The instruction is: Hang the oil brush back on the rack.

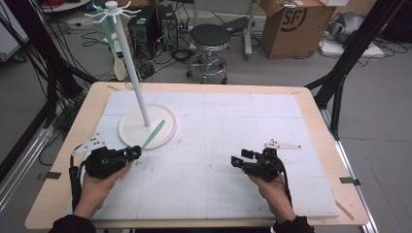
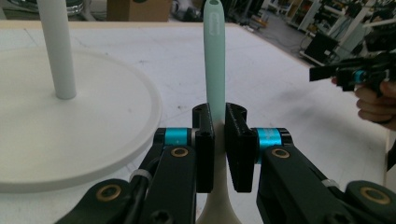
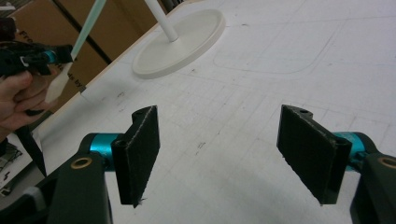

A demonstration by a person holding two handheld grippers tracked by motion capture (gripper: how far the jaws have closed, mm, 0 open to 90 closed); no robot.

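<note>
A spatula [image 1: 154, 133] with a mint-green handle and a pale blade is clamped in my left gripper [image 1: 137, 153], which is shut on it just above the blade. In the left gripper view the handle [image 2: 215, 56] points away from me, between the pads, beside the round base [image 2: 70, 135] of a white hook stand [image 1: 133, 73]. A second spatula [image 1: 118, 65] hangs from a hook on that stand. My right gripper [image 1: 241, 158] hovers over the mat at the right. Its pads [image 3: 140, 149] stand wide apart in the right gripper view with nothing between them.
A white gridded mat [image 1: 233, 121] covers most of the wooden table [image 1: 63, 160]. Behind the table stand a black stool [image 1: 210, 43], a cardboard box [image 1: 294, 26] and a computer tower [image 1: 145, 24]. Black frame struts rise at both sides.
</note>
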